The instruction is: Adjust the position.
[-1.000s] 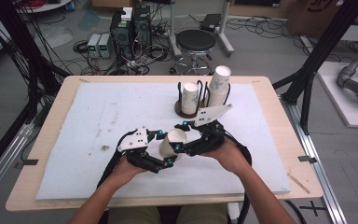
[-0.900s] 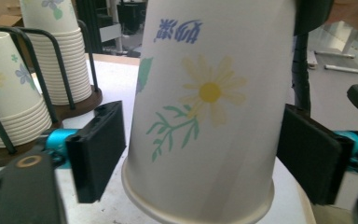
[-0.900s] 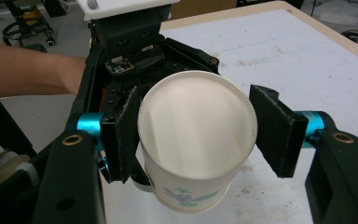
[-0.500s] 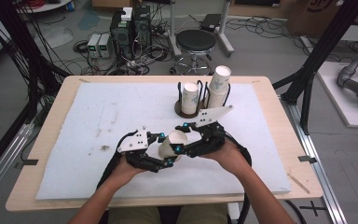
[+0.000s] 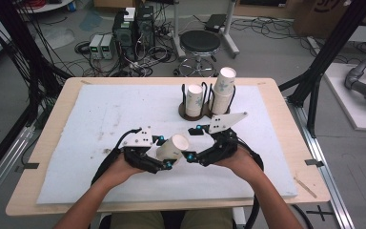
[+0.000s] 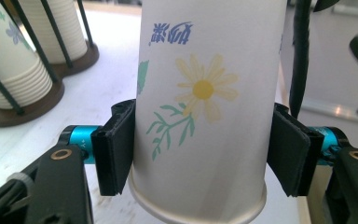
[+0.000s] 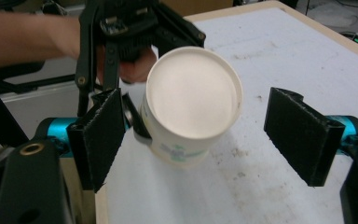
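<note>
A white paper cup [image 5: 172, 148] with a yellow flower print hangs tilted over the front middle of the mat. My left gripper [image 5: 164, 152] is shut on it. Its jaws have just been closing, and both black pads [image 6: 116, 149] press the sides of the cup [image 6: 205, 88]. My right gripper [image 5: 193, 142] faces the cup's closed base from the right. Its jaws have just been opening and now stand wide. In the right gripper view, the cup [image 7: 191, 93] floats between the spread pads [image 7: 303, 135] of my right gripper [image 7: 203, 135] without touching them.
A dark wire rack [image 5: 205, 102] with two stacks of paper cups [image 6: 9, 70] stands at the back middle of the white mat [image 5: 100, 119]. The wooden table edge [image 5: 276, 95] frames the mat. A stool [image 5: 199, 43] and cables lie beyond the table.
The cup has passed from my right gripper to my left: the left jaws closed onto it and the right jaws opened off it. Neither hand has shifted much.
</note>
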Demonstrator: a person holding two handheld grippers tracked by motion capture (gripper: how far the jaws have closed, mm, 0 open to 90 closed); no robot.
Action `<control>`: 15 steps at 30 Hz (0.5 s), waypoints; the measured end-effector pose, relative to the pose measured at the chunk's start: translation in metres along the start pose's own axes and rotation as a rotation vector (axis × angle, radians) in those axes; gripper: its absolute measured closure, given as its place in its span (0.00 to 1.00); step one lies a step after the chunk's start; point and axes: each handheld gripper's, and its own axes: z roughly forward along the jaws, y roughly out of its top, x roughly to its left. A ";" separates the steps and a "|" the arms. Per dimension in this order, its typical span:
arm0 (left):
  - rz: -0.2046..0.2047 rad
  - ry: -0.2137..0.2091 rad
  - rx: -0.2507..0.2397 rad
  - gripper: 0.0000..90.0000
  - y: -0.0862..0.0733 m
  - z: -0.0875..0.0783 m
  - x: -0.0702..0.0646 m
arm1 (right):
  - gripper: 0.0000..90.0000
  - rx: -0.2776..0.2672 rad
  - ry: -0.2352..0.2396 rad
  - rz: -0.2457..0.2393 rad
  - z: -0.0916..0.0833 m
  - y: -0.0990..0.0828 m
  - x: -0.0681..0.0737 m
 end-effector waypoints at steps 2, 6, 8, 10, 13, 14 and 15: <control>0.008 -0.009 0.035 0.35 0.003 -0.001 0.002 | 0.23 0.013 0.000 0.003 -0.001 -0.003 -0.001; 0.032 -0.024 0.100 0.35 0.007 -0.001 0.003 | 0.23 0.036 -0.012 0.000 -0.002 -0.009 -0.002; 0.054 -0.039 0.156 0.35 0.011 -0.001 0.003 | 0.23 0.052 -0.010 -0.006 -0.003 -0.014 -0.003; 0.058 -0.048 0.182 0.35 0.014 -0.001 0.002 | 0.23 0.062 -0.008 -0.009 -0.003 -0.018 -0.003; 0.072 -0.052 0.213 0.35 0.016 0.000 0.002 | 0.23 0.074 -0.002 -0.015 -0.003 -0.021 -0.004; 0.080 -0.056 0.237 0.36 0.018 0.001 0.002 | 0.23 0.077 0.000 -0.016 -0.003 -0.022 -0.004; 0.080 -0.056 0.237 0.36 0.018 0.001 0.002 | 0.23 0.078 0.004 -0.016 -0.003 -0.023 -0.004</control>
